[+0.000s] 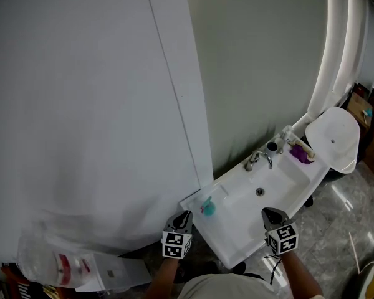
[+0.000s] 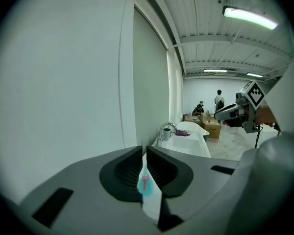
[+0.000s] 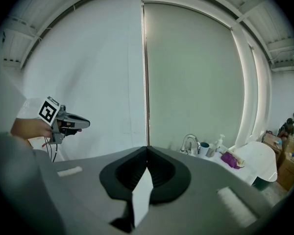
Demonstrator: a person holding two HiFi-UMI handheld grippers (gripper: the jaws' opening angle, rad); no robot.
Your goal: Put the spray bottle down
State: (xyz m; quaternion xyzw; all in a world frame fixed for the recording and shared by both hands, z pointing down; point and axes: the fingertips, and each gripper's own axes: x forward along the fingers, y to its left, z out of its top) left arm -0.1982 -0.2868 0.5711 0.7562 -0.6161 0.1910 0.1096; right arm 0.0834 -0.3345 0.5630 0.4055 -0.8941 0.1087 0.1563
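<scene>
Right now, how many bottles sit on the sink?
2: a teal spray bottle at its left corner, a white pump bottle near the tap; others may be hidden.

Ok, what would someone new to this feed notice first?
A white sink runs diagonally along the wall, with a teal spray bottle sitting alone on its near left corner. The left gripper and right gripper hang over the sink's near edge, neither one holding anything. At the far end, a purple item lies beside the faucet.
</scene>
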